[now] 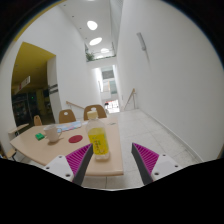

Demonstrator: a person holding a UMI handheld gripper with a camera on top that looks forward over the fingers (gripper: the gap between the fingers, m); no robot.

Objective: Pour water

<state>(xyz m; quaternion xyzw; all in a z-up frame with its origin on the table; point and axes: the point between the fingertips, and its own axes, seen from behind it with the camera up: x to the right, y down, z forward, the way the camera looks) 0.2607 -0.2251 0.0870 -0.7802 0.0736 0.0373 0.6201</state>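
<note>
Claw (110, 166) open around upright yellow bottle (98, 139), cap upward, on table (45, 152).

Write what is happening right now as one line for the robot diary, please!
task: pour water | gripper: open | yellow bottle: upright on table, between the fingers, not gripped | cup: beside bottle | pouring: not started

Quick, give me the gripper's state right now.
Gripper: open, holding nothing. The yellow bottle stands on the table just ahead of the fingers, untouched.
</note>
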